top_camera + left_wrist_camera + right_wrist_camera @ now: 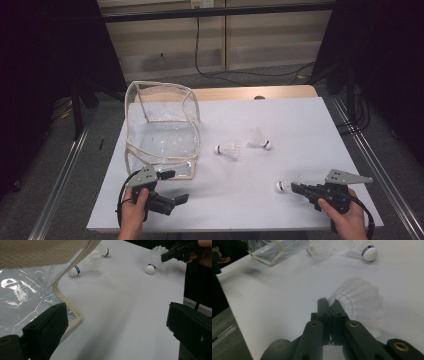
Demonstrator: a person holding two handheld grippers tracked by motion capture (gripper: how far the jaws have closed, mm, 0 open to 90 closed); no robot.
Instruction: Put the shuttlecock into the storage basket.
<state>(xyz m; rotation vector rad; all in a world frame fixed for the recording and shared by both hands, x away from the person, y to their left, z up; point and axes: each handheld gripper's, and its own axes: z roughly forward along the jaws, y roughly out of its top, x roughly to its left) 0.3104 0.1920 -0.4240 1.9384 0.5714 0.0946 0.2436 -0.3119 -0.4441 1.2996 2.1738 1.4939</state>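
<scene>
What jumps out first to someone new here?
The clear bag with cream trim, standing open at the left of the white table. Next, three white shuttlecocks: two lying mid-table, and one at the near right, pinched at its skirt edge by the right hand-held gripper. The left hand-held gripper is open by the bag's near corner.

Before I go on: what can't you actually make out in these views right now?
- Right gripper: jaws closed at a shuttlecock skirt edge; real pinch unclear, skirt blurred.
- Clear bag bottom: glare in the left gripper view hides any contents.
- Left gripper: open; the bag's near corner hidden behind it in the high view.
</scene>
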